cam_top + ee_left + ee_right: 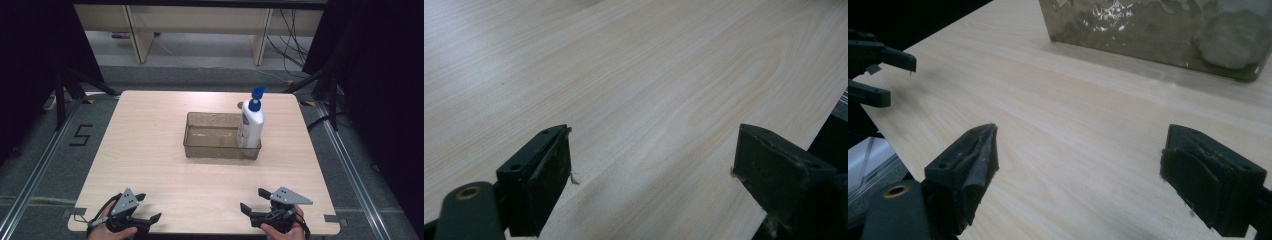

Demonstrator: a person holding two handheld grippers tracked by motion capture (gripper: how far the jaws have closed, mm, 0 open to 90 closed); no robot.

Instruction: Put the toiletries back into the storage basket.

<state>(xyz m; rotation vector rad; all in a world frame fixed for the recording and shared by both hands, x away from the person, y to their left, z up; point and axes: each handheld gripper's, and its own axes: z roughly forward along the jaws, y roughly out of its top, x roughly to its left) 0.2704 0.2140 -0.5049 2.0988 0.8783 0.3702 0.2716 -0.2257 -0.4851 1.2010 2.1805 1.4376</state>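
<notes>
Pale wood tabletop [150, 165], both grippers at its near edge — left gripper [146, 207] and right gripper [251, 200] spread wide, empty. The pump bottle [250, 124] stands in the right end of the clear bin [210, 147] mid-table — tall, so I'd guess a high nudge tips it.

Table [150, 165] fills mid-frame of the high view. Tray [210, 145] sits centre, a bit right of middle. Pump bottle [251, 125] stands upright in the tray's right end, touching its right wall. Left gripper [148, 207] at bottom left, near the table's front edge; right gripper [252, 199] at bottom right, well apart from tray. Bench legs [142, 37] along top, behind the table.
</notes>
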